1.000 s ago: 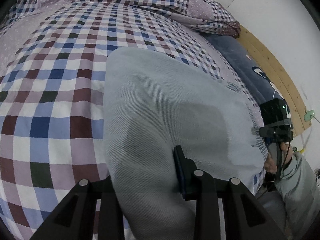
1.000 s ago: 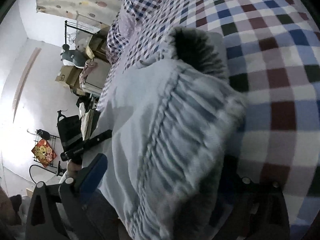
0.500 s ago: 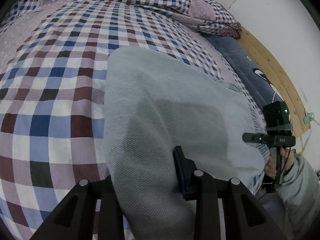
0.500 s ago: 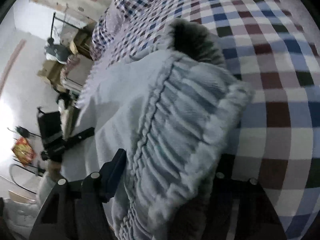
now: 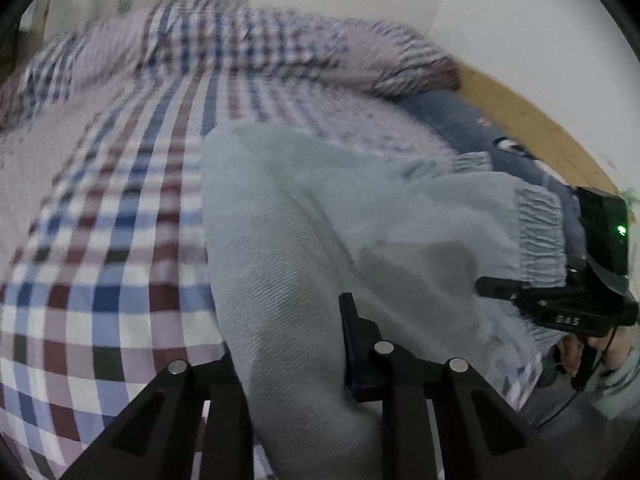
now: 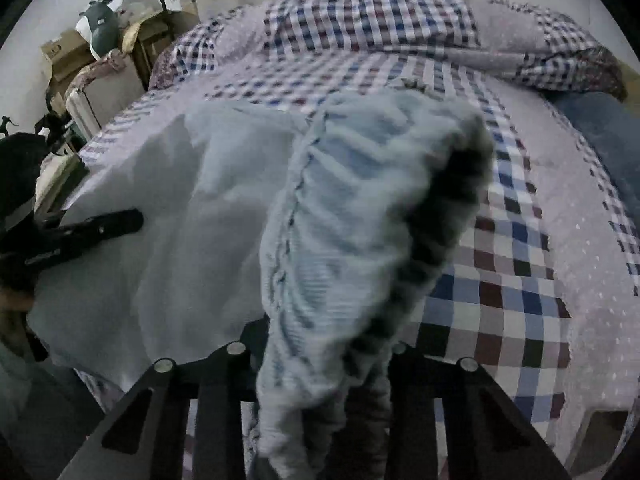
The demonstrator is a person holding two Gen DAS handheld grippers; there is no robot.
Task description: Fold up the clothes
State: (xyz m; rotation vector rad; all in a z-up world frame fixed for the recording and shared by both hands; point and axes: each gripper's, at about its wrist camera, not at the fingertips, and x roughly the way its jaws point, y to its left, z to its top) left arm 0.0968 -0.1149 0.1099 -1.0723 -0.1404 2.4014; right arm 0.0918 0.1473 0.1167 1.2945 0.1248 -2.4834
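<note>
Both grippers I was operating, left [image 5: 296, 364] and right [image 6: 320, 364], were clamped on a pale blue-grey garment [image 5: 360, 220], its ribbed waistband [image 6: 360, 220] lifted above the checked bedspread [image 5: 100, 280].

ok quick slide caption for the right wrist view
Right gripper shut on the ribbed waistband of a pale blue garment, lifted over a checked bedspread.
</note>
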